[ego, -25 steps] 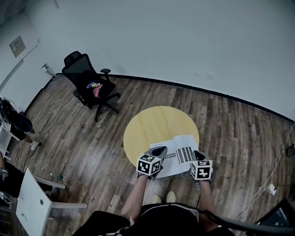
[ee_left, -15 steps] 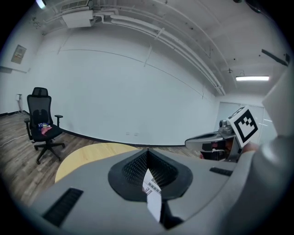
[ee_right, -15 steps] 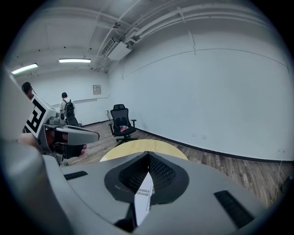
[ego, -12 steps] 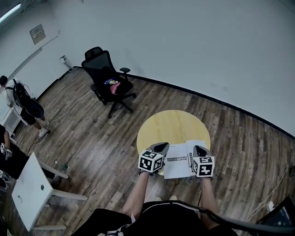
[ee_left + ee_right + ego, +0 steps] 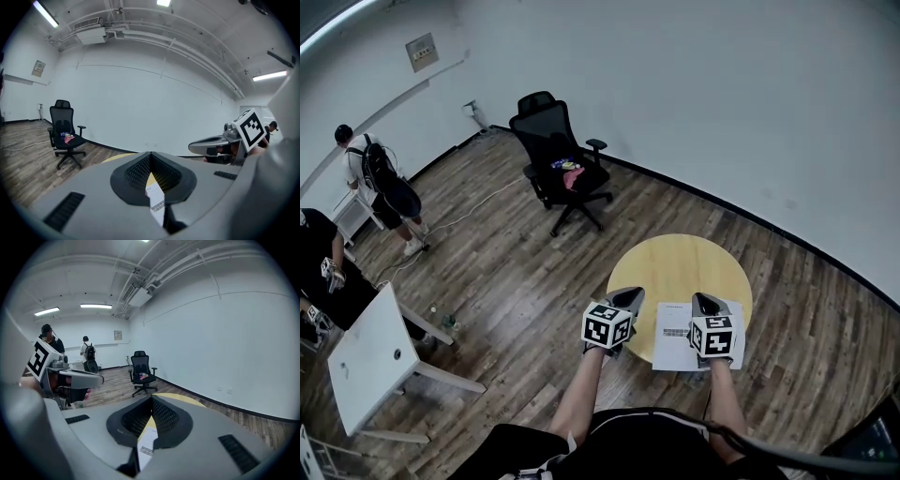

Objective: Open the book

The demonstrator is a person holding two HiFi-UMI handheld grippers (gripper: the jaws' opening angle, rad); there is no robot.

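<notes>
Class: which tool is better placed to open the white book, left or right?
Likely right: the right tool hangs over the white book; the left tool is beside it, at the edge of the round yellow table.

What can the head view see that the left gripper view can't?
Only the head view shows the white side table and the marker cube on the left tongs. Only the left gripper view shows the ceiling lights and pipes. Both show the black chair, the round yellow table, the book and the right tongs.
</notes>
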